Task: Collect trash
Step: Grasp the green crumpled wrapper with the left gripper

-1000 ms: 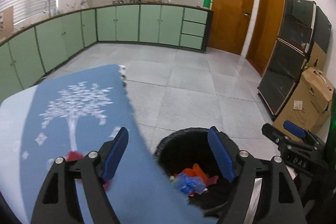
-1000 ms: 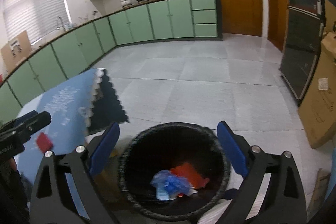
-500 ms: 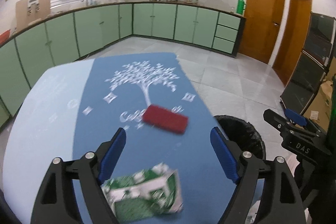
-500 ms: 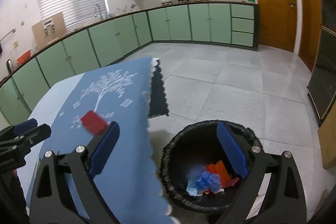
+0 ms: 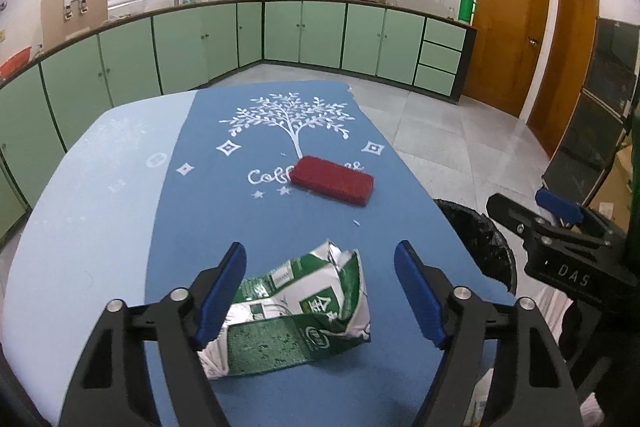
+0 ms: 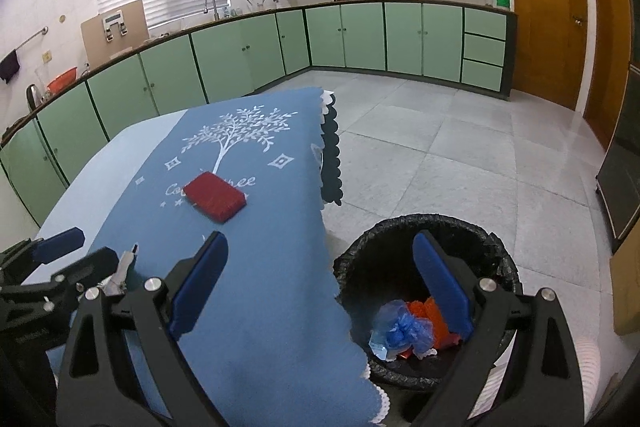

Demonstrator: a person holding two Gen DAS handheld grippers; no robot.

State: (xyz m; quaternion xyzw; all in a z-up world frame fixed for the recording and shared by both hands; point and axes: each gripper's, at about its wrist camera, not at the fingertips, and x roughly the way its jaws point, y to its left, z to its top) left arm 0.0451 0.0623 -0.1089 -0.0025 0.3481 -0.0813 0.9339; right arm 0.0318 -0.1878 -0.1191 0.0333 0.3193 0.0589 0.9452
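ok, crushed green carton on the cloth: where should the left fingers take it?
Grip the crushed carton across its raised middle, coming from the near side with the left gripper, already open astride it. Its torn top looks too flimsy.

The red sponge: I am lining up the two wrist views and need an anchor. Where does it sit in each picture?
Left wrist view: the red sponge lies just above centre on the blue tablecloth, beyond the crushed green carton.
Right wrist view: the sponge is left of centre, left of the black trash bin.
Shared landmark: the white tree print just behind the sponge.
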